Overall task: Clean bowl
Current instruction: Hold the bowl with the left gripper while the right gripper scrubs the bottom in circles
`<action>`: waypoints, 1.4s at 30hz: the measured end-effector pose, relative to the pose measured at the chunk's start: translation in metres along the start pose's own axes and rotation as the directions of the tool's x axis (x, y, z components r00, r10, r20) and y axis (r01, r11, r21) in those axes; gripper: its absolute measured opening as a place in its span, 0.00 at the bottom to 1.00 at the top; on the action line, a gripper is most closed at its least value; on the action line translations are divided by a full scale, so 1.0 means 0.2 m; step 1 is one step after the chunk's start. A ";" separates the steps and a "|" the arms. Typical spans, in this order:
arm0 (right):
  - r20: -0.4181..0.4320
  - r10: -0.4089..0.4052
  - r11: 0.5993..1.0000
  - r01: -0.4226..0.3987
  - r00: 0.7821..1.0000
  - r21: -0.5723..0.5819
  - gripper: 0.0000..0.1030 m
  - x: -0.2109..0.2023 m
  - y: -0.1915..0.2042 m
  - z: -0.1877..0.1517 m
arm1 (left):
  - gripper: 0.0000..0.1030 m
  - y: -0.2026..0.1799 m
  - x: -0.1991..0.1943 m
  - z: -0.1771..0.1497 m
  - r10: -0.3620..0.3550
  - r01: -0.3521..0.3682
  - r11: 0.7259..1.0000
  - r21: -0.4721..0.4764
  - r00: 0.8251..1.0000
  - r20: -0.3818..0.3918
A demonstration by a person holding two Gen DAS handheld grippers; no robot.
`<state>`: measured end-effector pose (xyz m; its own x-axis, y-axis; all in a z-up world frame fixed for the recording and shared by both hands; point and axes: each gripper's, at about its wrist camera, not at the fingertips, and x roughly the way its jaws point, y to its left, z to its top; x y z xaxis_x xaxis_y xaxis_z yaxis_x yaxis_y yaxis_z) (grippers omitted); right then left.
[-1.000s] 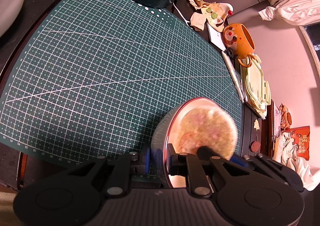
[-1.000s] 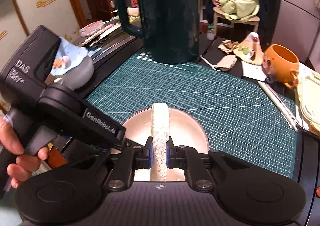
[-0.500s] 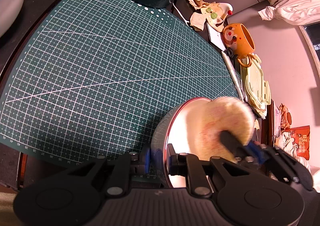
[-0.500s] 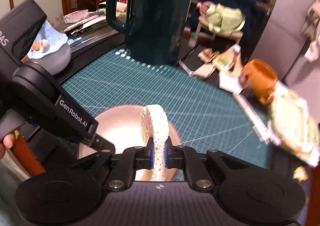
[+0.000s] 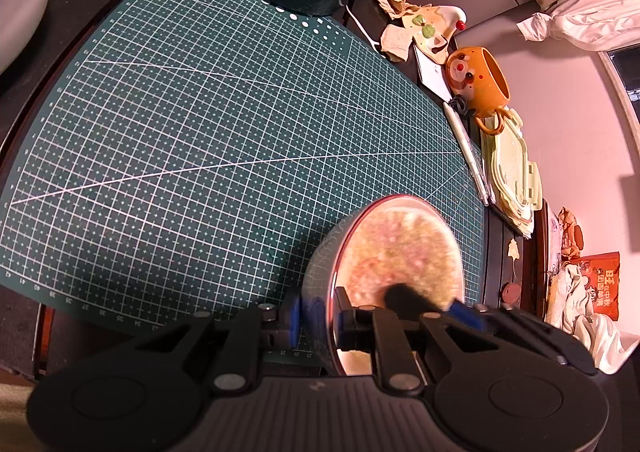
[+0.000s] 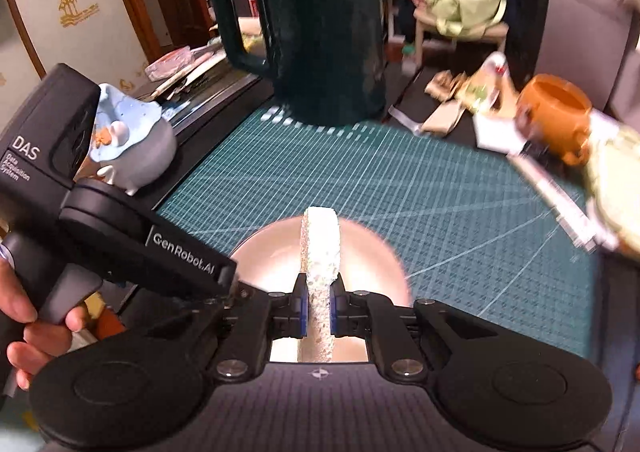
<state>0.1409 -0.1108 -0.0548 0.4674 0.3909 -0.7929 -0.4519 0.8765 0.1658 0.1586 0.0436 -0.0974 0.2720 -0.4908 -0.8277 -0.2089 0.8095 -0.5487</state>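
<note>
A small bowl (image 5: 322, 276), grey-green outside and pale pink inside, stands on its side on the green cutting mat (image 5: 200, 131). My left gripper (image 5: 318, 314) is shut on the bowl's wall near the rim. A round, pale speckled sponge (image 5: 404, 252) lies flat against the inside of the bowl, blurred. In the right wrist view the sponge (image 6: 320, 252) shows edge-on, with my right gripper (image 6: 319, 306) shut on it over the bowl (image 6: 264, 260). The left gripper (image 6: 230, 284) reaches in from the left, held by a person's hand (image 6: 24, 316).
A dark green jug (image 6: 320, 31) stands at the mat's far edge. An orange mug (image 5: 480, 83), a pen (image 5: 468, 151) and pale green lids (image 5: 512, 171) line the right side. A blue-grey figurine (image 6: 128, 147) sits at the left.
The sponge swung toward the bowl's right rim half a second ago and is back over the middle of the bowl now. The left gripper and the bowl have stayed put.
</note>
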 end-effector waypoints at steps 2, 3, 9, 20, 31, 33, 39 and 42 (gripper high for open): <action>-0.006 -0.025 1.000 0.025 1.000 -0.017 0.09 0.02 0.01 -0.01 | 0.13 0.02 0.00 0.00 -0.002 0.002 1.000 -0.001 1.000 0.000; -0.005 -0.047 0.998 0.047 0.999 -0.034 0.09 0.02 0.02 -0.01 | 0.13 0.02 0.00 0.01 -0.003 0.003 1.000 -0.002 1.000 -0.001; 0.037 -0.210 0.962 0.213 0.977 -0.169 0.09 -0.02 0.11 -0.04 | 0.13 0.02 0.03 0.01 -0.006 0.006 1.000 -0.003 1.000 -0.001; 0.108 -0.090 0.990 0.100 0.990 -0.095 0.09 -0.18 0.06 0.02 | 0.14 -0.03 0.06 0.02 0.000 0.000 1.000 -0.002 1.000 0.000; -0.011 -0.098 0.993 0.096 0.995 -0.073 0.09 0.01 0.04 -0.03 | 0.13 0.06 0.01 0.00 -0.003 0.003 1.000 -0.003 1.000 -0.001; 0.002 -0.144 0.983 0.144 0.990 -0.114 0.09 0.00 0.07 -0.04 | 0.13 0.18 0.01 0.03 -0.002 0.002 1.000 -0.002 1.000 -0.001; 0.104 -0.235 0.950 0.251 0.966 -0.185 0.09 -0.12 0.10 -0.01 | 0.14 0.30 -0.04 0.03 0.001 -0.001 1.000 0.001 1.000 0.000; 0.144 -0.207 0.965 0.226 0.968 -0.131 0.09 -0.20 0.04 0.02 | 0.14 0.30 -0.05 0.03 0.004 -0.004 1.000 0.001 1.000 0.002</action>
<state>0.1216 -0.1176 -0.0183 0.6557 0.2371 -0.7168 -0.4298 0.8978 -0.0962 0.1490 0.0993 -0.1225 0.2733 -0.4871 -0.8295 -0.2090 0.8117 -0.5455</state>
